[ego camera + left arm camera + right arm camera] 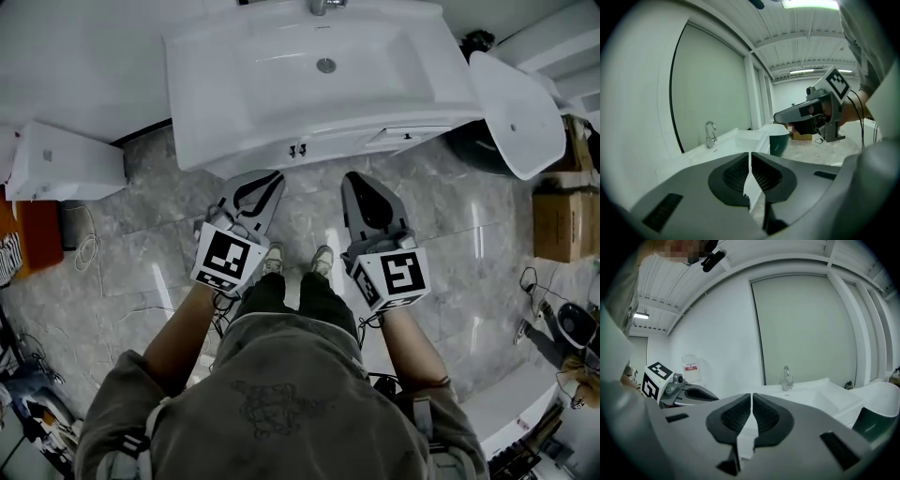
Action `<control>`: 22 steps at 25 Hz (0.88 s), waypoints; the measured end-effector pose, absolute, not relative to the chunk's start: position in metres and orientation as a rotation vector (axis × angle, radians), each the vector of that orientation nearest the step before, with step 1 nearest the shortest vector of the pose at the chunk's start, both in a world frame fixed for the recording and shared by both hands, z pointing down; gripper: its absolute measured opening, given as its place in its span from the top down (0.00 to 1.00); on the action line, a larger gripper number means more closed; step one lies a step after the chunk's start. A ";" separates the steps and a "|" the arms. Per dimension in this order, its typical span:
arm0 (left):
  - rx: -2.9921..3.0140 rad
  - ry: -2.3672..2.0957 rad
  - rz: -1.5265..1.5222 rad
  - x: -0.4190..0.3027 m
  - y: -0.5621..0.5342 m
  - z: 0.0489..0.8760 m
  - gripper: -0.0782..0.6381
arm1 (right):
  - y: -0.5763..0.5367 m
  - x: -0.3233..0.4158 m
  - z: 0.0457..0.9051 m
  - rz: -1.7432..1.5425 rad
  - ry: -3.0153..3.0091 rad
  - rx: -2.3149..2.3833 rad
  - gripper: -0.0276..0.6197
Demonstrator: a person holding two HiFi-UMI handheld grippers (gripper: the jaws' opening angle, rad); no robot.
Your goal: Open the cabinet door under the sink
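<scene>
Head view, cabinet door just beyond left claw

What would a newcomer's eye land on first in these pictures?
The big white sink fills the top of the head view, with the person standing right before it. Below it, the left gripper and right gripper point at it side by side, jaws shut and empty, their black-and-white marker cubes standing out against the grey marble floor.

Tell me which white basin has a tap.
The rectangular sink ahead, tap at its back edge; the oval basin at right shows none.
</scene>
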State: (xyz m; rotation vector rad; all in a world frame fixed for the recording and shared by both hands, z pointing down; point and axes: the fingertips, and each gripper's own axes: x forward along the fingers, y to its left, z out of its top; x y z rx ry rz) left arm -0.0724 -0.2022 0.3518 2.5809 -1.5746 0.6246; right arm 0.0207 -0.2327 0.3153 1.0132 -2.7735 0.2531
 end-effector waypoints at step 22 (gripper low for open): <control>2.212 -1.578 0.639 -0.064 -0.287 0.543 0.72 | -0.300 0.002 0.489 0.352 -2.652 0.799 0.91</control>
